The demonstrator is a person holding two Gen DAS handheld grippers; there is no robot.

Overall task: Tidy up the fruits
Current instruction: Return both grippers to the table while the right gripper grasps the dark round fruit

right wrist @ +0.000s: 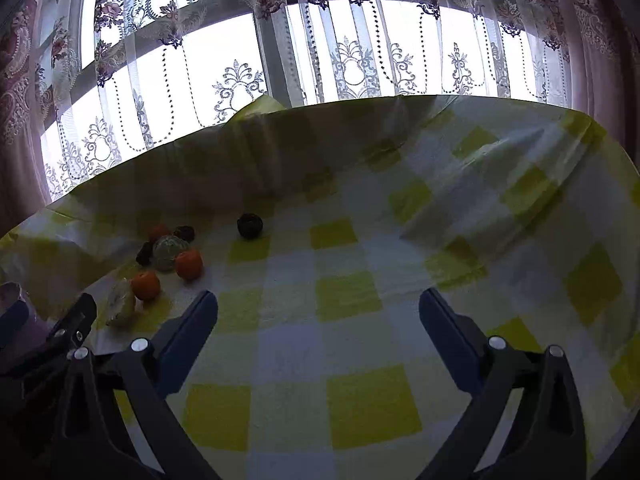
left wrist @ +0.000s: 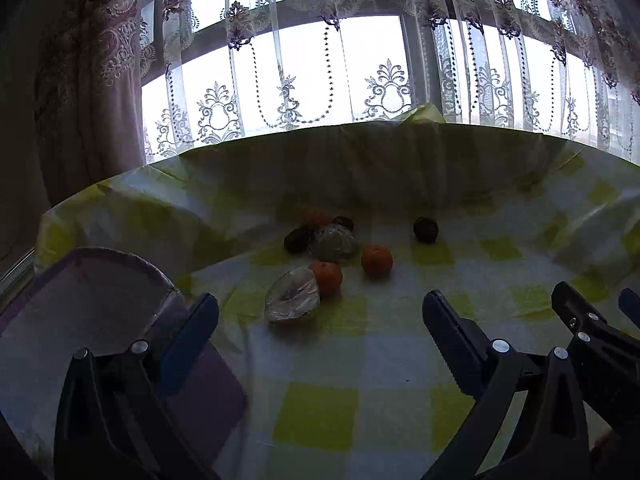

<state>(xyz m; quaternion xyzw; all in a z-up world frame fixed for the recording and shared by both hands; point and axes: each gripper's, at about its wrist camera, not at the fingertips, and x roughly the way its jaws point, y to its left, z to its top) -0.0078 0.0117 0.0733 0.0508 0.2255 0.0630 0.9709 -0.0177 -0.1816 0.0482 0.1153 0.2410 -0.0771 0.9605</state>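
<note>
The left gripper and right gripper both hover with jaws wide and empty above the checked tablecloth; oranges and dark fruits (some plastic-wrapped) lie clustered ahead, near a purple basket at left

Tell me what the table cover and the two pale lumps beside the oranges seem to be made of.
Table cover: thin glossy plastic sheet, likely; sharp creases, sheen. Near lump and far lump: something wrapped in clear shiny film, judging by crinkled highlights; contents unclear.
</note>
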